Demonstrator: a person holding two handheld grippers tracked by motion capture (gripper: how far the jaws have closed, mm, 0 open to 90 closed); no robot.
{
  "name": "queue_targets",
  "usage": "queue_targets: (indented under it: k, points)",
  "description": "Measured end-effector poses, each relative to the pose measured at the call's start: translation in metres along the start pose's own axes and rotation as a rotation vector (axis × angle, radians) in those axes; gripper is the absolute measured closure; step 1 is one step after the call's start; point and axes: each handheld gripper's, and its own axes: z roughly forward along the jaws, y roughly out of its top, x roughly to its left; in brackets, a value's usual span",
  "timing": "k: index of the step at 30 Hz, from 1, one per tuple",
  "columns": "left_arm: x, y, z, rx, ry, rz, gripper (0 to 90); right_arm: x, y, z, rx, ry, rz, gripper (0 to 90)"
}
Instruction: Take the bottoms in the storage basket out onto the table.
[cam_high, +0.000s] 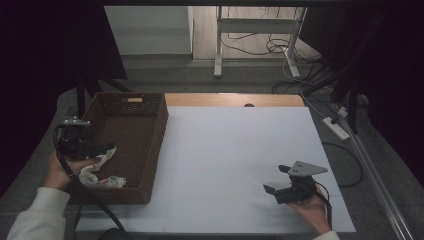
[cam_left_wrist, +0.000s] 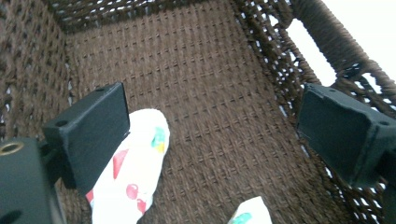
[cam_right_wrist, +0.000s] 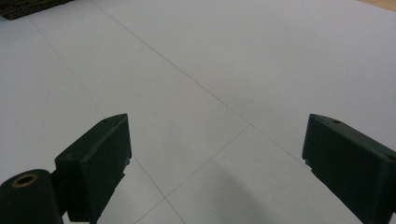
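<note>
Spread left tool (cam_left_wrist: 212, 135) hovers inside the brown basket (cam_high: 156, 131) at frame left, its patterned cloth (cam_high: 100, 172) apparently dropped there, while the right tool (cam_high: 281, 181) waits open on the white tabletop (cam_high: 235, 150).

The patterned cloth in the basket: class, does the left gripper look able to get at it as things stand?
Probably yes. The left gripper is open inside the wicker basket, with the patterned cloth beside one jaw and nothing covering it.
</note>
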Motion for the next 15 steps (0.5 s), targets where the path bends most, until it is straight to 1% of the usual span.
queue_targets:
  k: [5,15]
  points:
    - [0.008,-0.001,0.005,0.022,0.011,-0.025,9.1,0.000,0.000,0.001,0.002,0.001,0.000,8.1]
    - [0.020,-0.002,0.016,0.076,0.038,-0.059,9.0,0.000,-0.001,0.001,0.006,0.005,0.001,8.1]
